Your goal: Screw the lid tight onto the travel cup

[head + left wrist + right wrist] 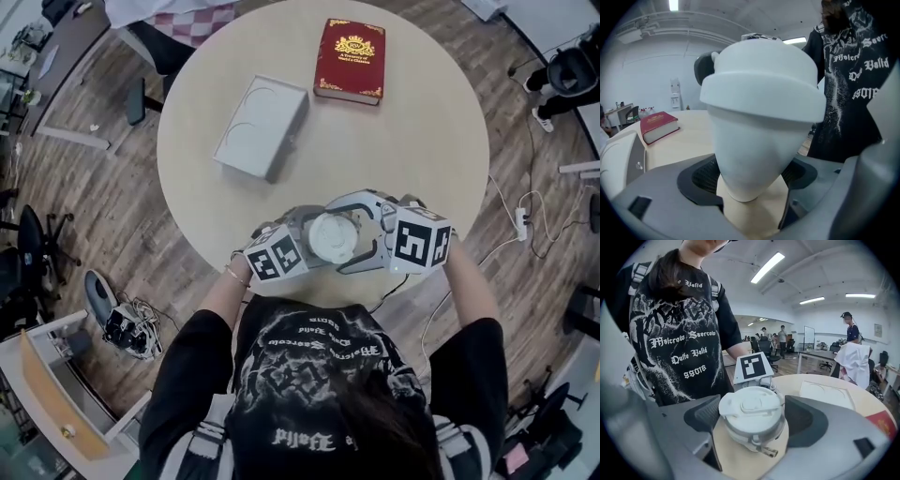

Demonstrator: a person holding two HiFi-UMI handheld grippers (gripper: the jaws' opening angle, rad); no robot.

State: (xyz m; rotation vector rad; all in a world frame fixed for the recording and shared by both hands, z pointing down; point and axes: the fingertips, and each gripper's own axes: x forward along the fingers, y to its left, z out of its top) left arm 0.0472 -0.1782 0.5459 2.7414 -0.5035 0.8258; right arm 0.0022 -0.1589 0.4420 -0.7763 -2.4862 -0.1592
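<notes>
At the near edge of the round table [403, 122], head view: the travel cup [330, 236] is held lid up, long axis roughly vertical, between the left gripper [305, 230] and the right gripper [352, 234], which meet it from opposite sides. A red book [349, 60] and a white tray [261, 127] lie well apart on the far side. The floor is wood.

Left gripper view: both pads clamp the cup's tapered body below the lid [764, 89].

Right gripper view: the jaws stand wide on either side of the lid, which lies directly ahead. The right-hand pad is clear of it.

The right gripper is the one placed for the next move. It probably must close on the lid before turning about the cup's axis.
</notes>
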